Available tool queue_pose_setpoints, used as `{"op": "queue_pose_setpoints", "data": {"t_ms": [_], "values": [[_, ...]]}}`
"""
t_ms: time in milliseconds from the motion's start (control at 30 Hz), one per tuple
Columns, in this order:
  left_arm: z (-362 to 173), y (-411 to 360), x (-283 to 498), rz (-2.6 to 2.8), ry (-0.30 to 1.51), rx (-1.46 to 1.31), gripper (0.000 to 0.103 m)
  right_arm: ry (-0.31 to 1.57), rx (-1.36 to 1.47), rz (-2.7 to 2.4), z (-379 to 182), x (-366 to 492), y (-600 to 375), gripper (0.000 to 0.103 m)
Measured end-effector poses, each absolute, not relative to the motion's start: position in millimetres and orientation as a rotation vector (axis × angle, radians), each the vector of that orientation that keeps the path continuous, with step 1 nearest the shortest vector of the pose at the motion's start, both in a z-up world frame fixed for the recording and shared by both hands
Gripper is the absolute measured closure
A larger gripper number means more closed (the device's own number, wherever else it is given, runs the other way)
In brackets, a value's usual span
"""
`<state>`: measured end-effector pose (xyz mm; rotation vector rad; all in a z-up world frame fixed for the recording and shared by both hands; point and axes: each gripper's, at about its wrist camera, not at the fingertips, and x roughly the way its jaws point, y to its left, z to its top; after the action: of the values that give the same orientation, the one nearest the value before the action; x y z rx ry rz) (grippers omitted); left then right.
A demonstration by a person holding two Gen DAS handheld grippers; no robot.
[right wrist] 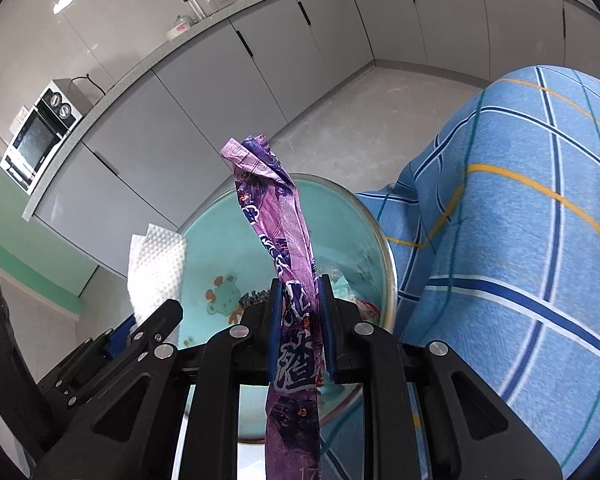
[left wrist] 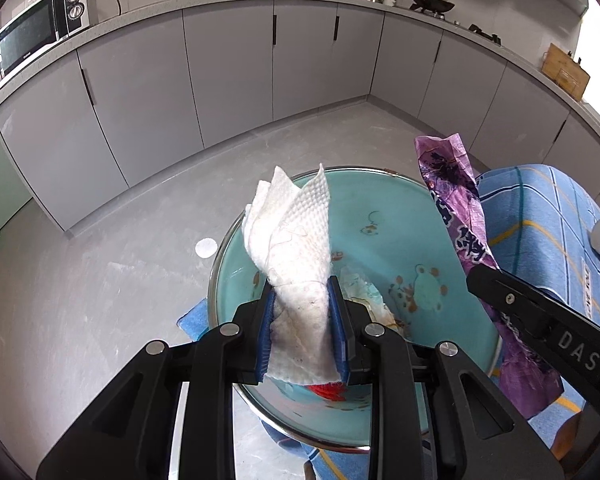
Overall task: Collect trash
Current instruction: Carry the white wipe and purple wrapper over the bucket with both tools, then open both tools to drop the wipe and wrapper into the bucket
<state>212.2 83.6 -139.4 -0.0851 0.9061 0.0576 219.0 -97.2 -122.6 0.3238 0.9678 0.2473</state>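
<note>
A crumpled white paper towel [left wrist: 296,248] is clamped between the blue pads of the left gripper [left wrist: 302,300]; a twisted purple wrapper [right wrist: 284,248] is pinched by the right gripper [right wrist: 300,300]. Both are angled downward over a turquoise basin [left wrist: 380,216] already containing scraps. A blue checked cloth [right wrist: 520,220] is draped just beside the basin.

A home kitchen; grey cabinets [left wrist: 228,72], microwave [left wrist: 32,36], wok [left wrist: 432,2].
</note>
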Motion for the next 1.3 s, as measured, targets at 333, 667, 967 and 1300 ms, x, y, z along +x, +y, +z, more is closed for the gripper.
{"op": "queue_pose_setpoints", "data": {"t_ms": [333, 667, 967, 1300], "values": [[-153, 83, 225, 0.043, 0.939, -0.078, 0.078, 0.996, 0.288, 0.235, -138, 235, -86, 0.082], [-157, 86, 228, 0.044, 0.952, -0.083, 0.075, 0.980, 0.285, 0.251, -136, 238, -85, 0.069], [-147, 86, 219, 0.085, 0.916, -0.077, 0.031, 0.932, 0.299, 0.238, -119, 231, -101, 0.058], [-124, 71, 204, 0.121, 0.854, -0.057, 0.012, 0.851, 0.277, 0.183, -95, 209, -131, 0.046]]}}
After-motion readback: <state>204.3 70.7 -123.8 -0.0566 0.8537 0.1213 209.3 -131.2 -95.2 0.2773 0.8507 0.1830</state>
